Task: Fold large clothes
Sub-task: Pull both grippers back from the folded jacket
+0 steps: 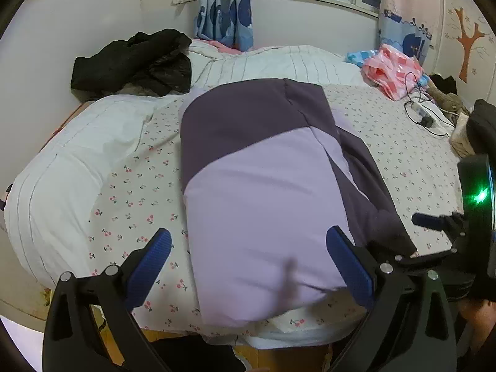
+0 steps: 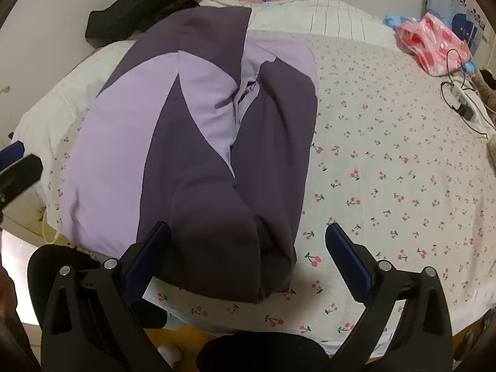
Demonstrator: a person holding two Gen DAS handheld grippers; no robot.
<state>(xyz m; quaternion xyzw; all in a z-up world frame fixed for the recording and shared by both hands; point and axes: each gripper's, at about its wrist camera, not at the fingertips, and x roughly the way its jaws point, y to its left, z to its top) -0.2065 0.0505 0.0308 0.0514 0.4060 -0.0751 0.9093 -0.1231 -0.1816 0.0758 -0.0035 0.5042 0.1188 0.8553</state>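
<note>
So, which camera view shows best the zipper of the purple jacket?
The right wrist view: the zipper runs in plain sight down the middle of the purple jacket. In the left wrist view the jacket shows only smooth folded panels, with no zipper visible.

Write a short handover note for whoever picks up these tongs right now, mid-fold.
Left tongs: open, empty, over the jacket's lilac near end.
Right tongs: open, empty, over its dark near end.
Purple jacket: lengthwise on the cherry-print sheet, sides apparently folded in, a narrow bundle.
Black garment: heaped at the far left, untouched.
Left to do: probably fold the jacket end to end, then the black one.
</note>
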